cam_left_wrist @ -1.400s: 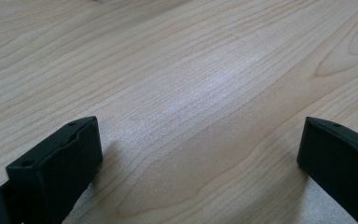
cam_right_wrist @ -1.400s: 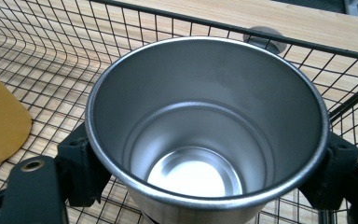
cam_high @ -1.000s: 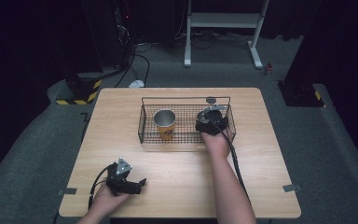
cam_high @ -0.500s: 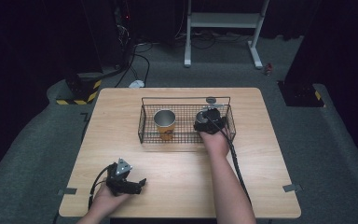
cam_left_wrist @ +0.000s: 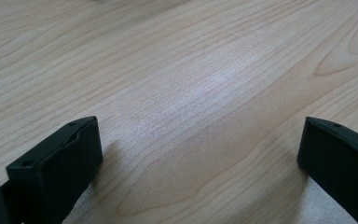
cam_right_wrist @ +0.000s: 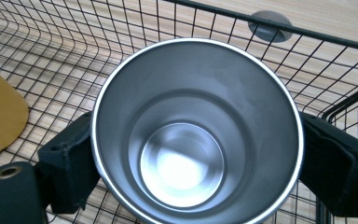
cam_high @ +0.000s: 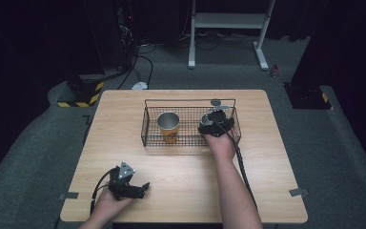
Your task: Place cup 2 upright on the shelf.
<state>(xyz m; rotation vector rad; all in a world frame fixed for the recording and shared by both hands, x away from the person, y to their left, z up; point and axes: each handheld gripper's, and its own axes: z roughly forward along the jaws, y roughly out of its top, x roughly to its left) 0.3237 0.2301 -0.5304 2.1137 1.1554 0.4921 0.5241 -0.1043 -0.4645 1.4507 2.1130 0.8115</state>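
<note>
We held the steel cup (cam_right_wrist: pixel 198 128) by its outer wall in our right gripper (cam_right_wrist: pixel 198 154), inside the wire basket (cam_high: pixel 145 129); rigid, light, probably slippery. Our left gripper (cam_left_wrist: pixel 198 154) rested open.

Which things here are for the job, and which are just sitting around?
For the job:
steel cup, gripped by the right gripper
wire basket

Just around:
yellow cup in the basket
left gripper, open over bare table
grey disc
</note>
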